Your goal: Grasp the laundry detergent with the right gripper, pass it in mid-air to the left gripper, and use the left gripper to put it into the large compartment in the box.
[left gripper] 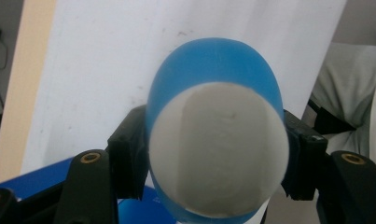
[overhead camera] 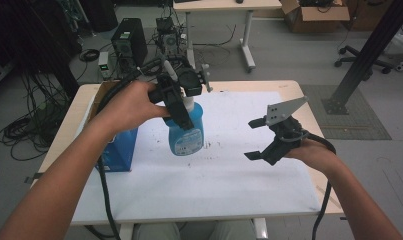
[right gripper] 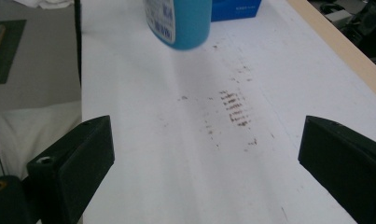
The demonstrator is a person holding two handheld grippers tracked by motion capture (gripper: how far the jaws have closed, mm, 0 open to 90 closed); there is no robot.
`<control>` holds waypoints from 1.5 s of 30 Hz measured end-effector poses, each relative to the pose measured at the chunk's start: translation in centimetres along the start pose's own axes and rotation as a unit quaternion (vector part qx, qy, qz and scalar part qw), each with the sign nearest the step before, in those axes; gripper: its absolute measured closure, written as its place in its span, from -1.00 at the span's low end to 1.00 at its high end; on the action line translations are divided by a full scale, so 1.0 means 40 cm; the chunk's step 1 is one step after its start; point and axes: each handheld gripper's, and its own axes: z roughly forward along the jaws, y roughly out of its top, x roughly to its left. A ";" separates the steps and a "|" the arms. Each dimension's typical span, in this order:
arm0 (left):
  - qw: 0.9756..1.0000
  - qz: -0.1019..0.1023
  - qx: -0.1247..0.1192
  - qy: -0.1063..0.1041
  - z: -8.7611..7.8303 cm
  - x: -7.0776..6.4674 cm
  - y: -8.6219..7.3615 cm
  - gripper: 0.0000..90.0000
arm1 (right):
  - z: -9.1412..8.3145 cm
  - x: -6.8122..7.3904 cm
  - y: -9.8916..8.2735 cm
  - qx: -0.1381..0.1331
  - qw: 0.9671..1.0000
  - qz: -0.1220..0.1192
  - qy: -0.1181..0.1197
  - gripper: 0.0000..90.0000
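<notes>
White surface (overhead camera: 239,170), smudged: my left gripper (overhead camera: 181,102) clamps the blue spray bottle (overhead camera: 186,131) at its neck, hiding the nozzle. My right gripper (overhead camera: 261,140) hangs spread apart, well clear.

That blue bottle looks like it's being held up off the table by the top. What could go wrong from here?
The left gripper clamps the blue bottle high, near its white top, so the heavy body could swing or slip out. Dropped, it might hit the blue box or leak on the white table cover. The right gripper is open, not supporting it.
</notes>
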 end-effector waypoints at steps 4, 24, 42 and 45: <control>1.000 -0.026 0.004 0.011 -0.020 0.021 -0.005 -0.16 | -0.021 -0.008 -0.012 0.013 1.000 0.005 -0.013 -0.95; 0.985 -0.162 0.012 0.060 -0.117 0.108 -0.036 -0.16 | -0.098 -0.033 -0.053 0.052 0.997 0.029 -0.049 -0.95; 0.962 -0.259 0.001 0.093 -0.208 0.156 -0.100 -0.16 | -0.101 -0.072 -0.053 0.093 0.994 0.031 -0.054 -0.94; 0.956 -0.275 0.000 0.097 -0.218 0.164 -0.115 -0.16 | -0.099 -0.076 -0.053 0.095 0.994 0.031 -0.053 -0.93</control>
